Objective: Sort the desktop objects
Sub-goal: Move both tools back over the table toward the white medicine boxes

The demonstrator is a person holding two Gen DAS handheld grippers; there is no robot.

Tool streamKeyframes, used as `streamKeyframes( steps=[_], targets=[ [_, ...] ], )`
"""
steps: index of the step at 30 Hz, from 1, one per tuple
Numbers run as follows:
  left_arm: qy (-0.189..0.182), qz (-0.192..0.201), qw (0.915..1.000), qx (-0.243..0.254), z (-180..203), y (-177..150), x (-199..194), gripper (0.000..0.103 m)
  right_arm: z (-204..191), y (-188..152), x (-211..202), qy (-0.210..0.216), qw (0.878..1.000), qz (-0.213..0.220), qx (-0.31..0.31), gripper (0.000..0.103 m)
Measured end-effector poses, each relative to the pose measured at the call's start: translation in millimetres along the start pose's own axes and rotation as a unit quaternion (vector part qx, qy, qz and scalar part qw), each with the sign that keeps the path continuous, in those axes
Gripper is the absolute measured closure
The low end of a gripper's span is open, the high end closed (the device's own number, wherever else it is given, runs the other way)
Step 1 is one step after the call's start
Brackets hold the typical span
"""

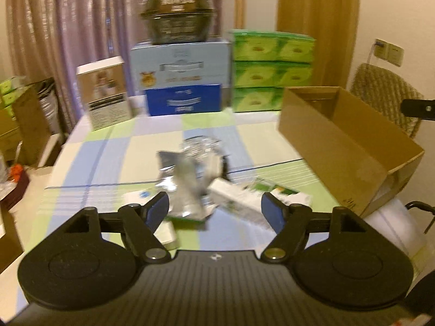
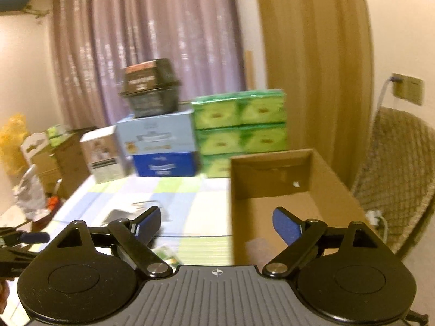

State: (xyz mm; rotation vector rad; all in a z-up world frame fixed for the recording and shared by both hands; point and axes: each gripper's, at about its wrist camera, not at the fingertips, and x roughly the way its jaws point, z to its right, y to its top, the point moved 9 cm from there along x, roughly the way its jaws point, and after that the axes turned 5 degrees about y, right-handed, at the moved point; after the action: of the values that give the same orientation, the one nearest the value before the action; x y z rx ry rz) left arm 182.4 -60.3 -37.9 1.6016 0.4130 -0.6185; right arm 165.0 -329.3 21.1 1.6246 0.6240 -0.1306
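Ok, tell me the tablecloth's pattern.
The tablecloth is checked in pale blue, light green and white, with thin dark lines. The left wrist view shows it best.

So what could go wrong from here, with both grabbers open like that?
The left gripper hovers open over a crowded heap: closing could catch the silver packet and the white box together. The cardboard box overhangs the table edge, so a nudge from the open right gripper might tip it.

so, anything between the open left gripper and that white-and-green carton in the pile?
Nothing visible. The left gripper hangs open over the pile, and the white-and-green carton lies between its fingers' line, top exposed. A crumpled silver foil pouch lies right beside it, on the left; whether they touch is blurred.
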Motion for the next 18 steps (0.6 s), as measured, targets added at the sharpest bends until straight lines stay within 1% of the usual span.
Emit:
streamKeyframes(
  steps=[3, 10, 15, 18],
  targets=[
    [0.017, -0.004, 0.9998, -0.004, -22.2, -12.3, -8.8, 0.028, -24.2, -6.2, 3.0, 0.018, 1.000, -0.005, -0.005, 0.013],
    [0.046, -0.017, 0.9986, -0.019, -64.8, -38.4, -16.7, 0.026, -71.8, -32.0, 25.1, 0.055, 0.998, -0.036, -0.015, 0.013],
    [0.052, -0.032, 0.9977, -0.028, -85.1, -53.1, -6.1, 0.025, -93.0, -55.5, 47.1, 0.068, 0.995, -0.059, -0.031, 0.013],
    [0.048, -0.042, 0.9975, -0.031, -90.0, -59.1, 6.7, 0.024, -100.8, -71.8, 63.8, 0.070, 0.994, -0.075, -0.041, 0.013]
  ],
)
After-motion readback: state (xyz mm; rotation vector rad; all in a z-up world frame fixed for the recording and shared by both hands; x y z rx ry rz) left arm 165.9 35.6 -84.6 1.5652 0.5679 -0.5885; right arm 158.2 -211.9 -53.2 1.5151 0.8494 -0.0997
